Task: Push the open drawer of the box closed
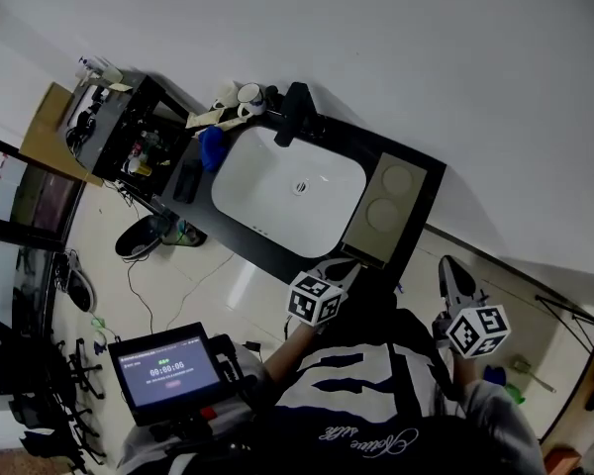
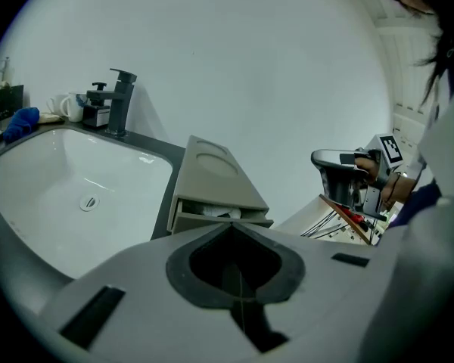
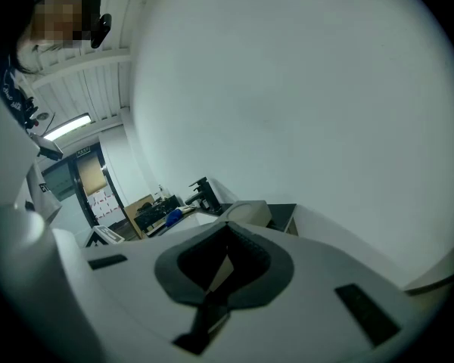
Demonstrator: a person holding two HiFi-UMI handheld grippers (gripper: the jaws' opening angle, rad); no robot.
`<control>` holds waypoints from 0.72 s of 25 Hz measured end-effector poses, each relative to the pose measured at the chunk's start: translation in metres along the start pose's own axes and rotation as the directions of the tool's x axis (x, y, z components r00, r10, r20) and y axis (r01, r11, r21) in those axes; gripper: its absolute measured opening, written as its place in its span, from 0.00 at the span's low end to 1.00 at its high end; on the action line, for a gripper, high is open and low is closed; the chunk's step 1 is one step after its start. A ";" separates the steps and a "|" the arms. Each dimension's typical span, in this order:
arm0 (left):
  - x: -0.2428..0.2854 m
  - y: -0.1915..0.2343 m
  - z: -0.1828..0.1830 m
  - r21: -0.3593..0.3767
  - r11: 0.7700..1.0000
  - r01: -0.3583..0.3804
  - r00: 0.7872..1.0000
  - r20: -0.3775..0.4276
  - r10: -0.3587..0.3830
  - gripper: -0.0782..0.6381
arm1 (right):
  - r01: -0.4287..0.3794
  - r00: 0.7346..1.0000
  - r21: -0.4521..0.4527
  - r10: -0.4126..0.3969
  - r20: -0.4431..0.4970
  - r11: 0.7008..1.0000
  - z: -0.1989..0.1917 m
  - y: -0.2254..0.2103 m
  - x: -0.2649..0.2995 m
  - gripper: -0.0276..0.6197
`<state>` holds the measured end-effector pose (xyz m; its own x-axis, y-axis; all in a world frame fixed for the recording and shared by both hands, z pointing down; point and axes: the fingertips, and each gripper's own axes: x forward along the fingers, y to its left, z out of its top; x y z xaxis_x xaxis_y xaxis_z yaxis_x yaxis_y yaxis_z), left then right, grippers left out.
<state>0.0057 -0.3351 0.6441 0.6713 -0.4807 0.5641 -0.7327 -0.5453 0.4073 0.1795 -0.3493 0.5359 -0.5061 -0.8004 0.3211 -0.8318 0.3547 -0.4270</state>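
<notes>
Long black counter surface [image 1: 277, 253] set against a plain white wall [image 1: 426, 57], above a pale tiled floor [image 1: 218, 280]. Sunk into the middle of it, a white rounded sink basin [image 1: 287, 186] with a small round drain at the bottom. Behind the basin, a black square-spouted tap [image 1: 295, 112]. To the tap's left, white ceramic mugs [image 1: 240, 95] and a crumpled blue cloth [image 1: 211, 146]. Past the surface's left end, a black open shelf unit [image 1: 129, 137] crowded with items too small to tell. Down on the floor, a pair of dark shoes [image 1: 144, 236] and loose cables. Near the person's lap, a small black-framed screen [image 1: 168, 372] showing a timer.

At the right end of the surface, just beside the basin, a beige rectangular box [image 1: 386, 211] with two round recesses in its lid. Low in its near end, the beige drawer [image 2: 212, 219], standing out a little from the box. In the gap above its front, something white and crumpled, kind unclear.

Left tool [image 2: 231, 233] aimed straight at the drawer front and close before it. Touching or not, impossible to tell. Jaws pressed together with nothing between. Right tool [image 3: 228, 233] held off to the right, well apart from the box, pointing toward the wall. Jaws likewise together, holding nothing.
</notes>
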 end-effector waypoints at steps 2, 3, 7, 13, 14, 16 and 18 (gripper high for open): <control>0.006 0.002 0.007 -0.004 1.000 -0.006 1.000 0.007 0.007 0.11 | 0.008 1.000 0.006 -0.008 0.004 1.000 0.002 -0.005 -0.003 0.04; 0.008 0.003 0.011 -0.004 1.000 -0.010 1.000 0.008 0.010 0.11 | 0.014 1.000 0.009 -0.014 0.008 1.000 0.003 -0.008 -0.005 0.04; 0.011 0.006 0.014 -0.010 1.000 -0.006 1.000 0.014 0.006 0.11 | 0.037 0.999 0.016 -0.037 0.021 0.999 0.005 -0.014 -0.010 0.04; 0.009 -0.004 0.020 -0.020 0.999 0.030 0.998 0.056 -0.029 0.11 | 0.055 0.998 0.017 -0.055 0.027 0.998 -0.001 -0.007 -0.016 0.04; 0.007 -0.010 0.023 -0.013 0.999 0.052 0.996 0.068 -0.051 0.11 | 0.057 0.998 0.017 -0.057 0.029 0.998 -0.002 -0.004 -0.018 0.04; -0.002 -0.023 0.025 0.008 0.996 0.093 0.992 0.084 -0.094 0.11 | 0.061 0.998 0.015 -0.061 0.032 0.998 -0.005 0.005 -0.021 0.04; -0.013 -0.034 0.022 0.039 0.990 0.135 0.987 0.083 -0.138 0.11 | 0.062 0.997 0.011 -0.063 0.035 0.998 -0.010 0.016 -0.023 0.04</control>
<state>0.0246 -0.3251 0.6073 0.7728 -0.4564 0.4410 -0.6305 -0.6314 0.4514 0.1755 -0.3203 0.5298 -0.4448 -0.8376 0.3171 -0.8590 0.2987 -0.4158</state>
